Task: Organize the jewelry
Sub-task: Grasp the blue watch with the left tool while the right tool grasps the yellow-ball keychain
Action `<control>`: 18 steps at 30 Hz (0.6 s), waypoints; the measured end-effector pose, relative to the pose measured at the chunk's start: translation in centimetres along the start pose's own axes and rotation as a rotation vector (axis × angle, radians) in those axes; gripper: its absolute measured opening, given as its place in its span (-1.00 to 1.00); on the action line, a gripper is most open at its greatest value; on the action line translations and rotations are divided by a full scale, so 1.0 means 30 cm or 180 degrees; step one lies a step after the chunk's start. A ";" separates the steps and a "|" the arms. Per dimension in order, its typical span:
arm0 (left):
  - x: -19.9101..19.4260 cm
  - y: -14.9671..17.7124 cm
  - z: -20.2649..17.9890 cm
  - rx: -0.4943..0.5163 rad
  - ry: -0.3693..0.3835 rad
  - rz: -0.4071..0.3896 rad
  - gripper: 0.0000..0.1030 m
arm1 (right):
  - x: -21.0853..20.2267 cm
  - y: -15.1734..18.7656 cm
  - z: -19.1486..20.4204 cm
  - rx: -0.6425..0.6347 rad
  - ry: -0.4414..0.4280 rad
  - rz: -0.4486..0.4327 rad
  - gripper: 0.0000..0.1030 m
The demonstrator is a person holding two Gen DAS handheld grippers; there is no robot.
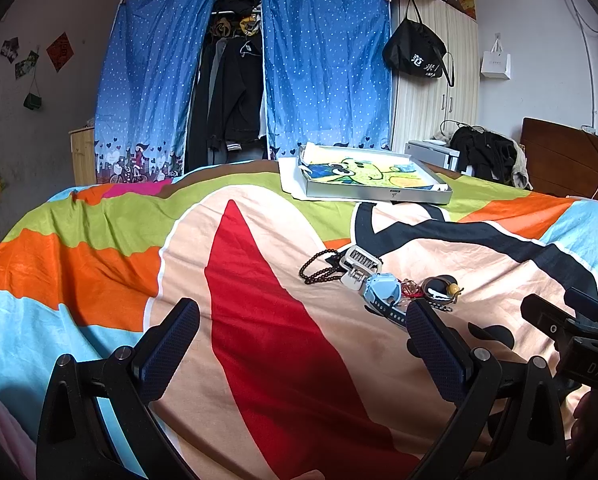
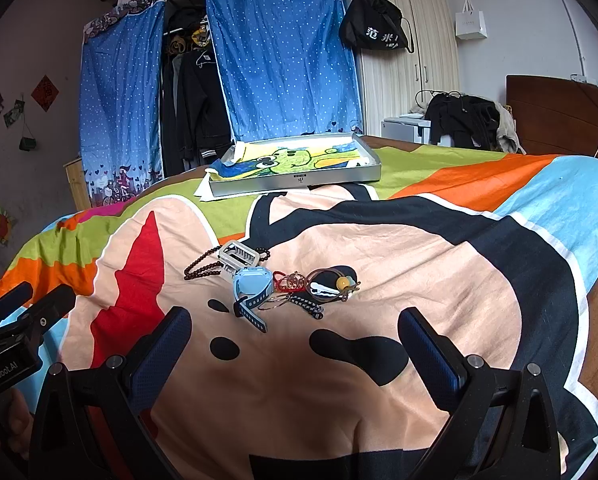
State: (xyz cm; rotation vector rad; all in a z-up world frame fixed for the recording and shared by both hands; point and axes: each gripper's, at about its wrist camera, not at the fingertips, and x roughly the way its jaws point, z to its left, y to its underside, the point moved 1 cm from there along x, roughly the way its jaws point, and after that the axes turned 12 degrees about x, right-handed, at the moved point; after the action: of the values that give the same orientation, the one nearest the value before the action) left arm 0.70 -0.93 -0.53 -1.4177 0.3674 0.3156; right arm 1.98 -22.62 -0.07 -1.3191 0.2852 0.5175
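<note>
A pile of jewelry lies on the bedspread: a dark bead necklace (image 2: 203,266), a white hair clip (image 2: 238,256), a light blue watch (image 2: 250,285), thin bangles and red string (image 2: 289,282), and a brown bracelet with a yellow bead (image 2: 333,285). The pile also shows in the left wrist view, with the watch (image 1: 383,289) and necklace (image 1: 319,266). A shallow silver box (image 2: 299,178) with a cartoon lining sits further back, also in the left wrist view (image 1: 375,196). My left gripper (image 1: 301,318) is open and empty, left of the pile. My right gripper (image 2: 295,326) is open and empty, just short of the pile.
The colourful bedspread (image 2: 379,360) covers the whole work surface. Behind it stand a blue curtained wardrobe (image 2: 275,60), a white cupboard with a black bag (image 2: 373,26), and a brown headboard (image 2: 559,116) at right. The other gripper's body shows at the frame edge (image 1: 571,340).
</note>
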 end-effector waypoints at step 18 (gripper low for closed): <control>0.325 -0.088 0.017 0.0346 0.0819 0.0795 0.96 | 0.205 -0.078 -0.115 -0.0212 -0.0205 0.0655 1.00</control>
State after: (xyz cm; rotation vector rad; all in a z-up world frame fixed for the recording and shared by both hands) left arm 10.65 -0.82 -2.30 -1.3091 0.7650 0.3109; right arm 8.73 -25.13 -1.88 -1.3423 0.3552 0.7471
